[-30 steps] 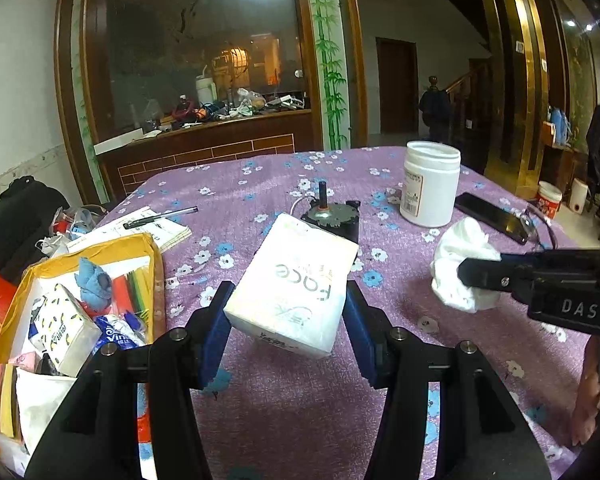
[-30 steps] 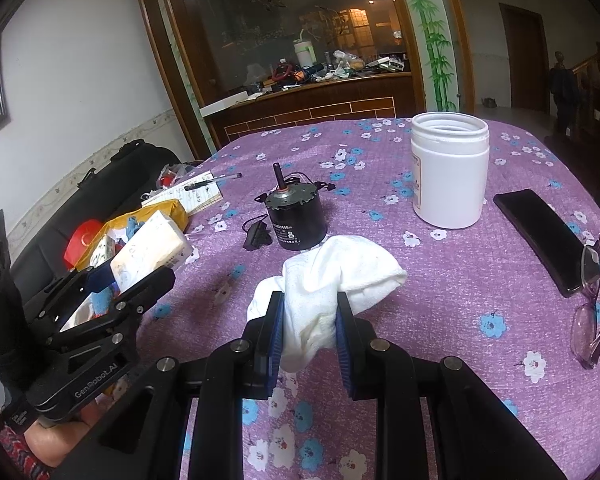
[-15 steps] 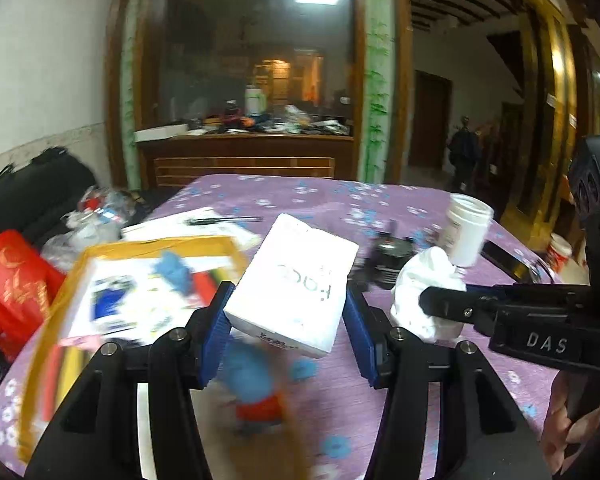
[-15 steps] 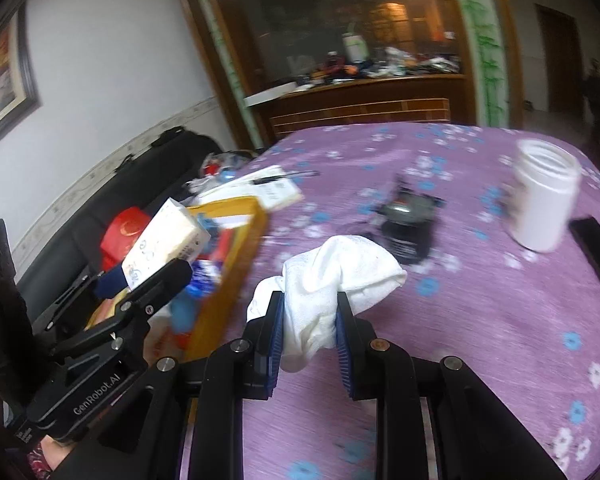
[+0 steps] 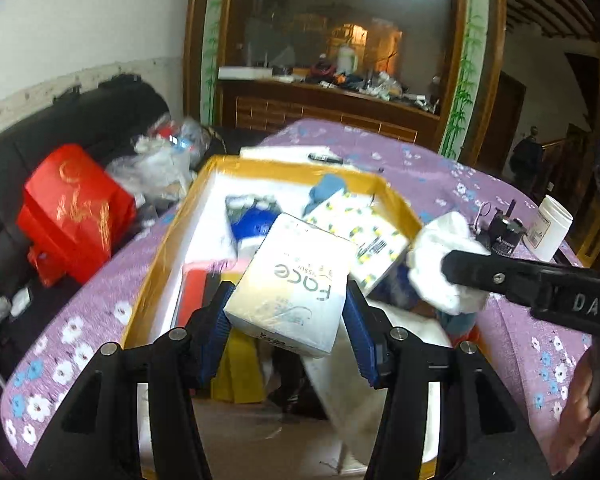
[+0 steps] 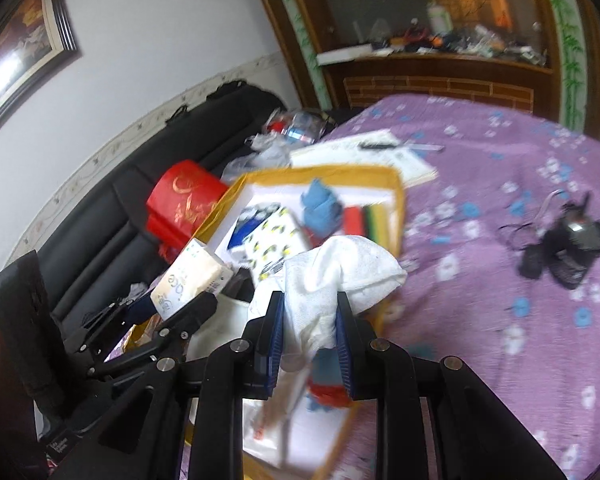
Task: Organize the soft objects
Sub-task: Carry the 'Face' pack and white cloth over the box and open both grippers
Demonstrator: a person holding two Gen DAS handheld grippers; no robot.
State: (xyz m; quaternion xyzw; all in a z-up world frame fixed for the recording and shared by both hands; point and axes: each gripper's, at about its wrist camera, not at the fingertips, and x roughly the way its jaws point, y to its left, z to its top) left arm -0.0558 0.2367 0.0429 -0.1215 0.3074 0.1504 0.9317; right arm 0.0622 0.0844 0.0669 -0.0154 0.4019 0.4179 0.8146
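Observation:
My left gripper point(image 5: 286, 314) is shut on a white tissue pack point(image 5: 290, 284) printed "Face", held above the yellow box point(image 5: 260, 170). The same pack point(image 6: 192, 278) and left gripper point(image 6: 180, 312) show at the left of the right wrist view. My right gripper point(image 6: 309, 330) is shut on a crumpled white cloth point(image 6: 332, 272), over the box's right rim point(image 6: 396, 208). In the left wrist view that cloth point(image 5: 444, 260) hangs at the right in the right gripper point(image 5: 456, 270). Inside the box lie a patterned tissue pack point(image 5: 360, 236), a blue soft item point(image 5: 324, 190) and other packs.
A purple flowered tablecloth point(image 6: 500, 184) covers the table. On it stand a black motor point(image 6: 572, 240), a white jar point(image 5: 548, 232) and papers with a pen point(image 6: 376, 146). A black sofa point(image 5: 80, 120) with a red bag point(image 5: 72, 212) lies left of the table.
Both grippers have swung left from the middle of the table to over the yellow box, each keeping its grip on its item. The motor and jar now sit far right.

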